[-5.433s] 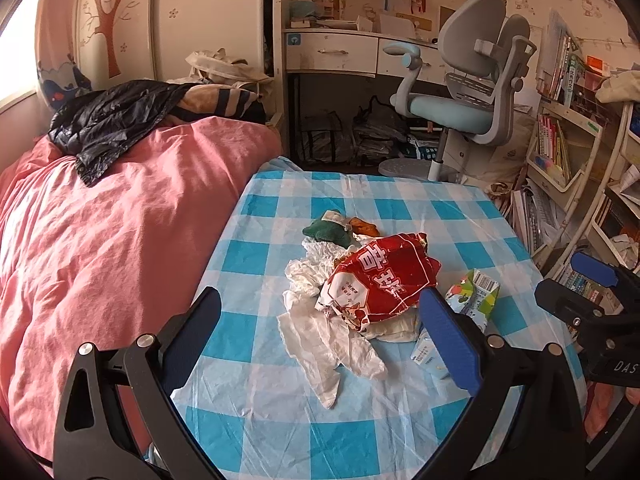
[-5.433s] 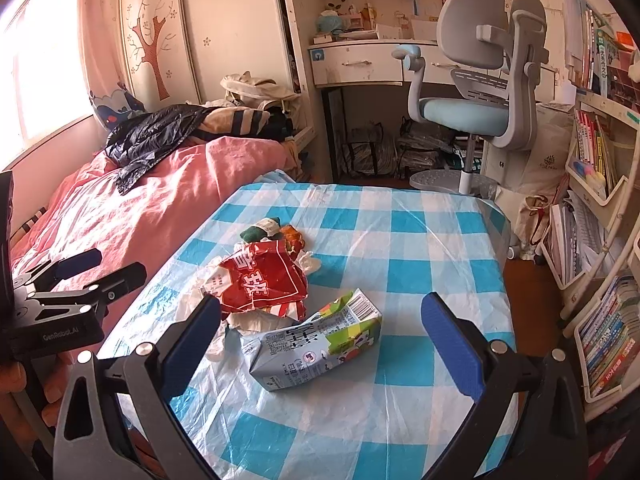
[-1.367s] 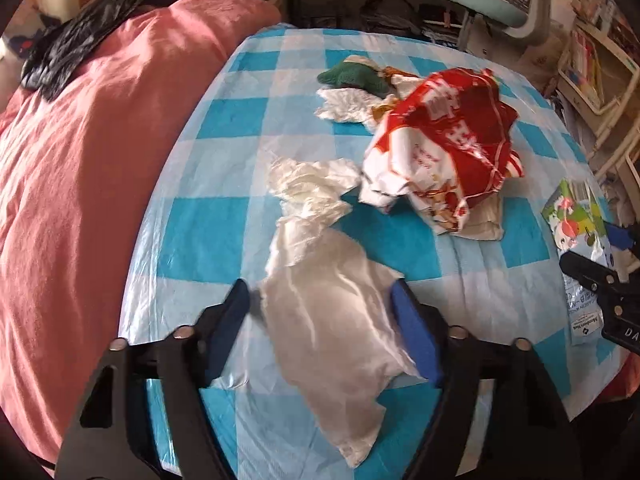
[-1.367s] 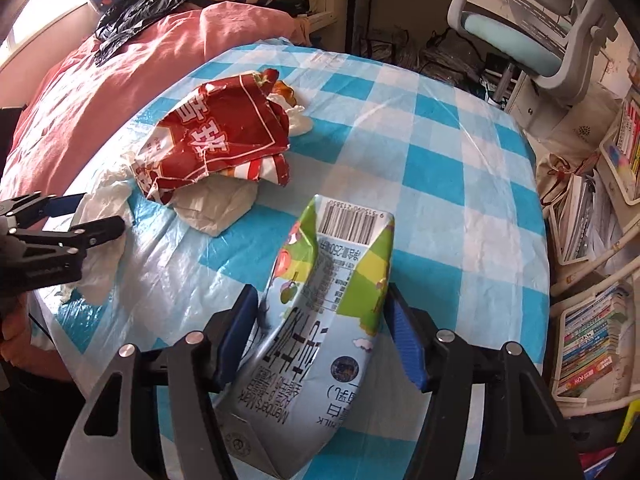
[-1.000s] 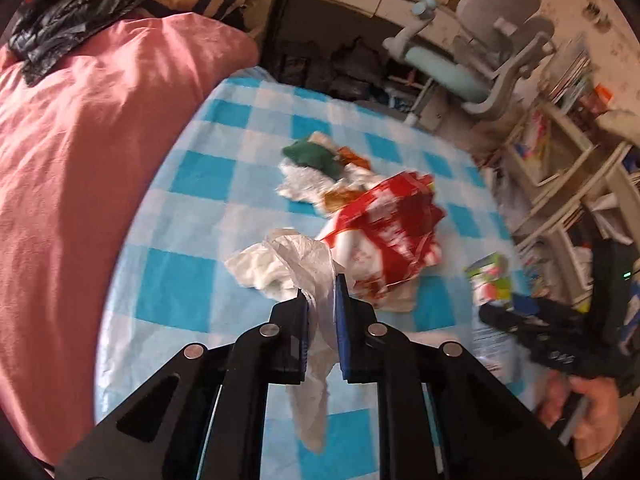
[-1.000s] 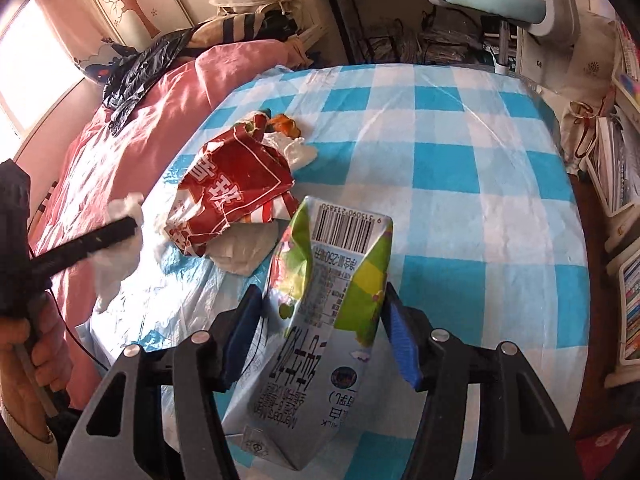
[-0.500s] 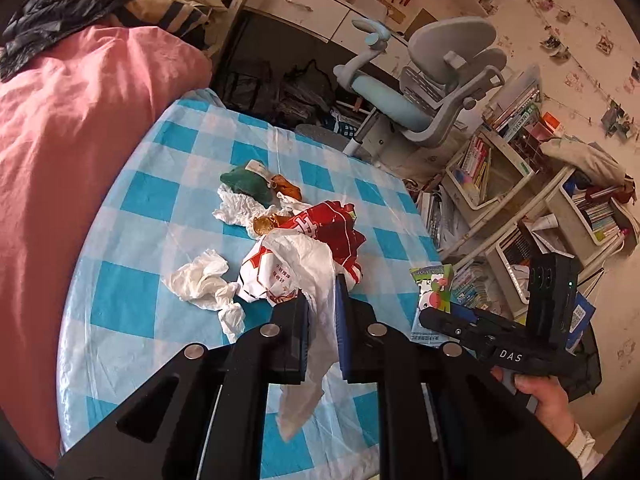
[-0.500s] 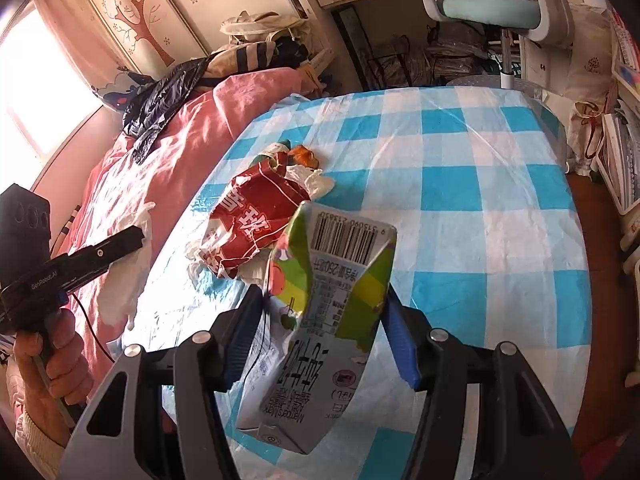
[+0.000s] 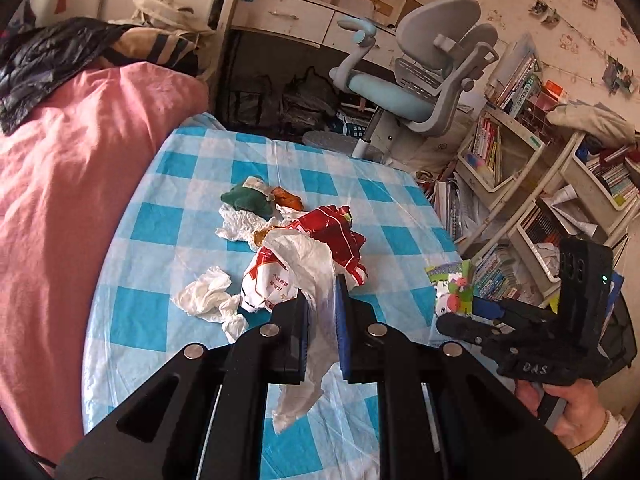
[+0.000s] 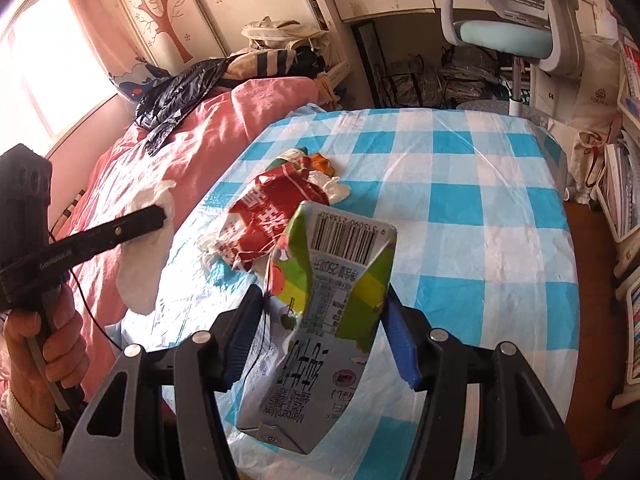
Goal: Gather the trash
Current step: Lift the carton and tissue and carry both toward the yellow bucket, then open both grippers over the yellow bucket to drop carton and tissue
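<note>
Two grippers are each carrying a piece of trash above the checked worktop (image 9: 168,236). The left gripper (image 9: 321,312) has its jaws drawn almost together on a white plastic wrapper (image 9: 316,276), which billows out ahead of the jaws and hangs down in a limp tail beneath them; in the right wrist view the same wrapper (image 10: 146,256) dangles off the tip of that gripper (image 10: 158,216), clear of the worktop's edge and in front of the pink bedspread (image 10: 120,168). The right gripper (image 10: 324,320) holds a crushed milk carton (image 10: 324,320) with its jaws at a middling spread, one pad pressed against each side of the carton (barcode end pointing away from the jaws, base hanging down towards the camera). The carton is off the cloth.

Beyond the left jaws, the rest of the litter lies on the worktop: a red snack bag (image 9: 320,240) directly ahead, a crumpled white tissue (image 9: 210,294) just to the left of the jaws, and further out a dark green wad (image 9: 244,198) beside a small orange scrap (image 9: 286,198). Off to the right of the left jaws, the right gripper (image 9: 464,316) shows side-on with the carton (image 9: 450,284) at its tip, gripped by a hand (image 9: 572,412).
</note>
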